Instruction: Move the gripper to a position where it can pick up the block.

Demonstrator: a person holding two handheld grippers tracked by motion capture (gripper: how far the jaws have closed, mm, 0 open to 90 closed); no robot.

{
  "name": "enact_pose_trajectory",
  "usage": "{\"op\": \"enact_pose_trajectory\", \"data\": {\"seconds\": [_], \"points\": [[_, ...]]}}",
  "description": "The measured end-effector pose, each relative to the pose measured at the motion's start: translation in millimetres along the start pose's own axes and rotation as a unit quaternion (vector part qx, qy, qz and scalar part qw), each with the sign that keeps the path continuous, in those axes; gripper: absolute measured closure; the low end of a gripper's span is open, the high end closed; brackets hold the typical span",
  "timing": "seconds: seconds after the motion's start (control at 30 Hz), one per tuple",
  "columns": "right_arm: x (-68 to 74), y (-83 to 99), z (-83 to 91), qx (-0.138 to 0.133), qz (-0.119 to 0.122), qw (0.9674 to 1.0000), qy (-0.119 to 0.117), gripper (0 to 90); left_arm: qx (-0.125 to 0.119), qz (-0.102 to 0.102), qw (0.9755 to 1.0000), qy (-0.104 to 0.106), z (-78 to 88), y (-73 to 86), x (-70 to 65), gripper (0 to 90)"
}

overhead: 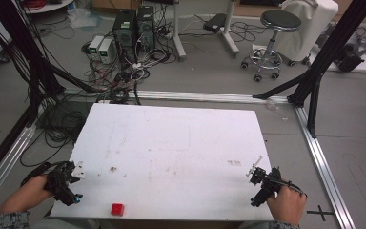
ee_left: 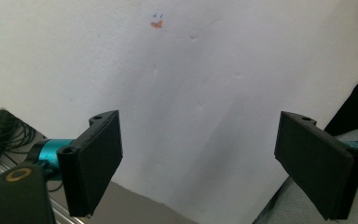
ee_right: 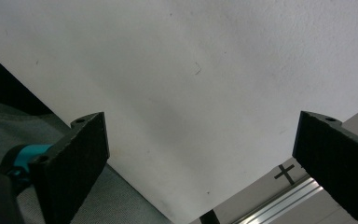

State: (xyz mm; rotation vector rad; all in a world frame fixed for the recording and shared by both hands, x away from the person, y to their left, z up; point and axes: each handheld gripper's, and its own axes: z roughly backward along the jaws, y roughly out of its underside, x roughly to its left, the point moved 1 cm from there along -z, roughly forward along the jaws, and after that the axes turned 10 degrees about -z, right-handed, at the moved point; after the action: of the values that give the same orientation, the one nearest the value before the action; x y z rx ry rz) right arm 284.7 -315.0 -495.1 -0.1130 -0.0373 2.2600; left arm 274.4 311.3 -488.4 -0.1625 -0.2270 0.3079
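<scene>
red cube (overhead: pixel 117 209) sits near table (overhead: pixel 181 143) front edge, right of left gripper (overhead: pixel 71 177), closer to it; right gripper (overhead: pixel 258 175) well apart. both released, jaws wide, empty.

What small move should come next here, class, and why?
Probably swing the left gripper toward the red cube. It is the lone object on the white table, it lies nearer that gripper than the right gripper, and both grippers are open and empty.
</scene>
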Motion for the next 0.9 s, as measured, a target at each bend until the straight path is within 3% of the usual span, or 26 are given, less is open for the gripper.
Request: {"op": "enact_pose_trajectory", "data": {"seconds": [0.27,0.37,0.53,0.77,0.9], "points": [[0.3,0.5,0.8,-0.003,-0.001,1.0,0.0,2.8,-0.004,-0.029,0.9996,-0.002,3.9,-11.0,-3.9,14.2],[0.2,1.1,1.5,-0.005,-0.005,1.0,-0.002,2.8,-0.017,-0.038,0.9991,0.001,5.8,-17.7,-6.9,14.1],[-0.8,3.0,3.6,-0.008,-0.009,0.9999,-0.001,2.8,-0.013,-0.059,0.9982,0.002,7.9,-27.4,-11.7,14.0],[-1.5,3.3,3.8,-0.011,-0.006,0.9999,-0.002,2.8,-0.007,-0.11,0.9938,0.015,7.5,-43.3,-20.8,15.8],[-2.2,4.1,4.4,-0.012,-0.007,0.9999,-0.002,2.8,-0.003,-0.122,0.9924,0.018,6.9,-50.1,-24.2,16.2]]}}
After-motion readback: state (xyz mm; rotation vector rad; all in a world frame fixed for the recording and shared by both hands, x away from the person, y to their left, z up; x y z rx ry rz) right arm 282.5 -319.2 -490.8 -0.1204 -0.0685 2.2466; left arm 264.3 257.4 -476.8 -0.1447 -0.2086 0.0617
